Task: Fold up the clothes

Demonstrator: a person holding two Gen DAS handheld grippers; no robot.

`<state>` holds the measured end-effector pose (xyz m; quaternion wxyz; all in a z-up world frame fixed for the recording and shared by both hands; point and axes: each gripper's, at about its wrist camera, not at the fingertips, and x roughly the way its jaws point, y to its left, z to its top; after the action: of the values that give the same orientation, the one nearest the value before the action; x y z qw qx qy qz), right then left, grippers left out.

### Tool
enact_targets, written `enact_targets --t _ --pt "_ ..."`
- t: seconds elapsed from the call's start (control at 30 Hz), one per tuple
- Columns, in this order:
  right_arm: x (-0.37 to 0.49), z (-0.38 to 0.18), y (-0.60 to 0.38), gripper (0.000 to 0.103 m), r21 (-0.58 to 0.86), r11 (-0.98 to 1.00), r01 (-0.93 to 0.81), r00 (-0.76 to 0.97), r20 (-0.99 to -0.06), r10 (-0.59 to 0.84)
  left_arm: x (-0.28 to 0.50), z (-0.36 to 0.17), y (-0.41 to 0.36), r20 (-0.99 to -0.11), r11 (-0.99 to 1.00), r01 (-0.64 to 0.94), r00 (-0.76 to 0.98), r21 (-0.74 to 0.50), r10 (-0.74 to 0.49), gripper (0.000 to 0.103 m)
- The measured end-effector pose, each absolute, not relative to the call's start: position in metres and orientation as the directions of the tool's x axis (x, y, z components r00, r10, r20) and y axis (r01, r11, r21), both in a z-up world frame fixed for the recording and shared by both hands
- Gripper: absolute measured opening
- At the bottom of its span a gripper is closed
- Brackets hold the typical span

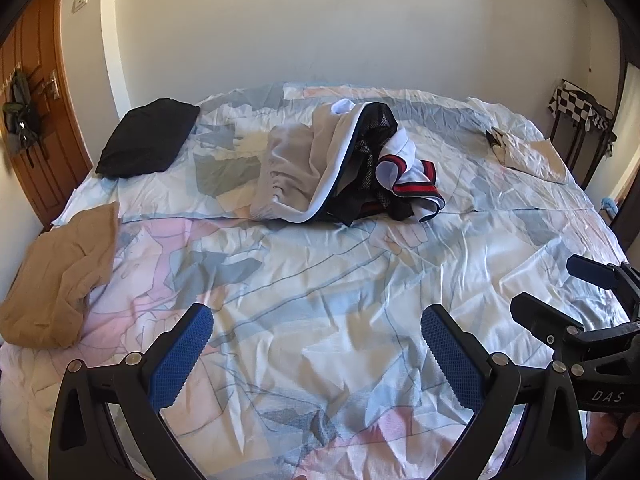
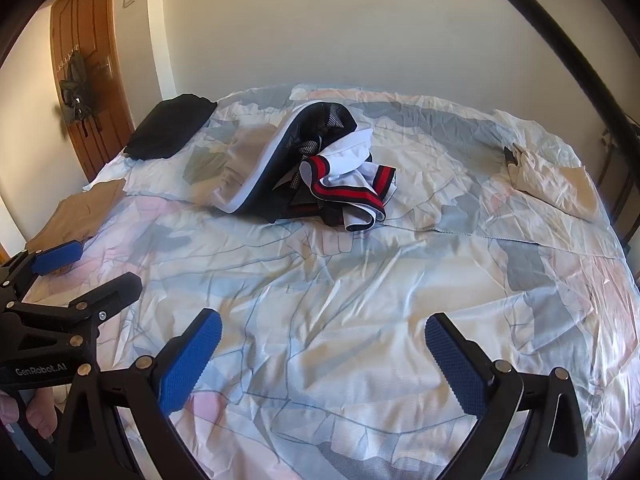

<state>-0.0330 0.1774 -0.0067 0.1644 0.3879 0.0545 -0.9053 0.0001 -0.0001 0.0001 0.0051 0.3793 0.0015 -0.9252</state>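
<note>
A crumpled heap of clothes (image 1: 340, 168) (image 2: 316, 168) lies near the far middle of the bed: grey cloth, black mesh, and white fabric with red and black bands. A folded black garment (image 1: 150, 138) (image 2: 170, 128) rests at the far left. A tan garment (image 1: 60, 276) (image 2: 80, 212) lies loosely at the left edge. My left gripper (image 1: 316, 330) (image 2: 86, 268) is open over bare bedding, with nothing between its blue pads. My right gripper (image 2: 324, 332) (image 1: 560, 284) is open too, beside the left one, well short of the heap.
The bed (image 1: 320, 280) (image 2: 360, 280) has a wrinkled patterned cover. A pale cloth with a dark item (image 1: 520, 152) (image 2: 548, 180) lies at the far right. A wooden door (image 1: 32, 120) (image 2: 88, 80) with a hanging bag stands left; a checkered cloth on a rack (image 1: 580, 108) stands right.
</note>
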Motion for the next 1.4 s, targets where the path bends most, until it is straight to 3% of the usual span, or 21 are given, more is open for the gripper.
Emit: enact_targets --t 1.4 --pt "-0.0348 -0.0093 0.1785 0.103 0.029 -0.94 0.339 -0.633 -0.732 -0.251 -0.0017 -0.0033 0.0055 -0.716 -1.0 -0.003 -0.698 0.016 -0.009 0.103"
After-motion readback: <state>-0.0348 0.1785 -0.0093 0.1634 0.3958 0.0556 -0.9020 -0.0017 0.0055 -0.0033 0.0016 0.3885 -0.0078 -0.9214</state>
